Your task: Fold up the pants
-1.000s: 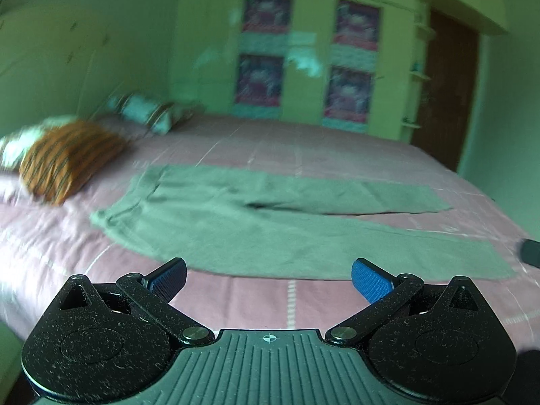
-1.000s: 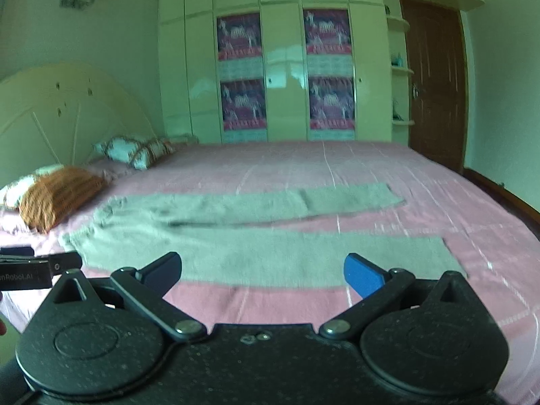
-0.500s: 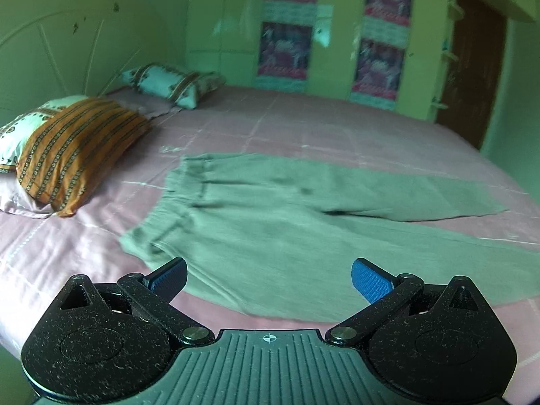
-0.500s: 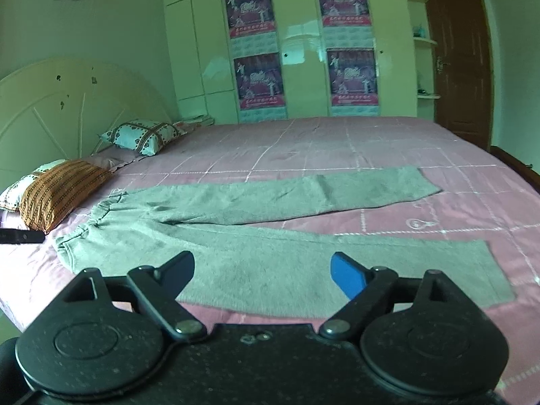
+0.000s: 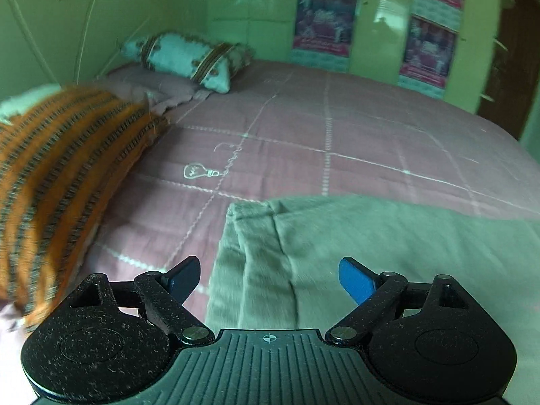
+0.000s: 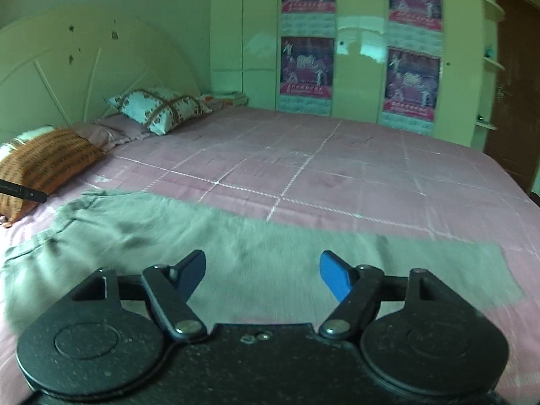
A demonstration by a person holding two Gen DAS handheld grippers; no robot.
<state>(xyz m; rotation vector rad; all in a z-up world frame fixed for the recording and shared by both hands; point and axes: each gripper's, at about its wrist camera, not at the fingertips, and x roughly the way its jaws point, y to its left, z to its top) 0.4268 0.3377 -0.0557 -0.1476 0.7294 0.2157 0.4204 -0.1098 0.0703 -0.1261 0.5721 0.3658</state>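
Room: a green bedroom, a wide bed under a pink checked cover, a wardrobe with posters on the far wall.
Left wrist view, pants: the grey pants lie flat on the near part of the bed, waistband end right ahead of the left gripper.
Left gripper: jaws apart and just been closing, nothing clamped between them, cloth below.
Left side: an orange striped pillow lies close by, so little room there; a pale pillow sits far off.
Right wrist view, pants: the grey cloth runs left to right, its far edge on bare cover.
Right gripper: jaws apart, just been closing, holding nothing.
Handling: likely soft, light and limp; pinch the waistband edge and a leg edge.
Open room: the far half of the bed is bare.
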